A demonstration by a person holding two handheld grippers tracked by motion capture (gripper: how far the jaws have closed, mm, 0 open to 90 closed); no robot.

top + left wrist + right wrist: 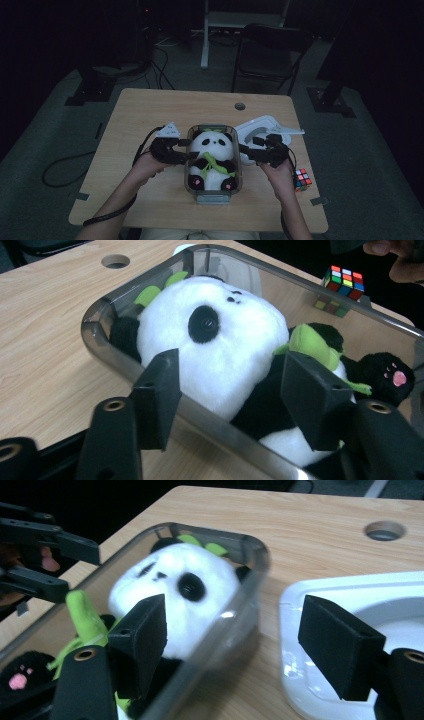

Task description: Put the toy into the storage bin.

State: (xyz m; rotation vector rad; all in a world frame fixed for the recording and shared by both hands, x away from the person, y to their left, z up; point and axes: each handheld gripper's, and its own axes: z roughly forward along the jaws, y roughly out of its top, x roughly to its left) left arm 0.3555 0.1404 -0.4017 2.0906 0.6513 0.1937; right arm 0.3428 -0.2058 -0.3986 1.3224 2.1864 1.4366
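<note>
Panda plush [214, 159]: soft, light, squashy; lies in clear bin [239, 172] mid-desk [150, 107].
Hold: bin's stiff long walls.
Left gripper [183, 156]: jaws apart, straddling wall.
Right gripper [246, 151]: jaws apart, gripping nothing.

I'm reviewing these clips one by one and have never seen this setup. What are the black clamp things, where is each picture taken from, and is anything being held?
There is no robot here: a person holds a two-jaw tool in each hand. The left hand-held gripper and the right hand-held gripper sit on either side of a clear plastic box on the wooden table.

The high view looks down from above the person. The other two pictures come from cameras riding on each tool, looking along its black jaws.

Inside the box lies a plush panda. A white lid lies behind the right tool, and a puzzle cube sits near the table's right edge.

Both tools stand open, each straddling a box wall; nothing is gripped.
</note>
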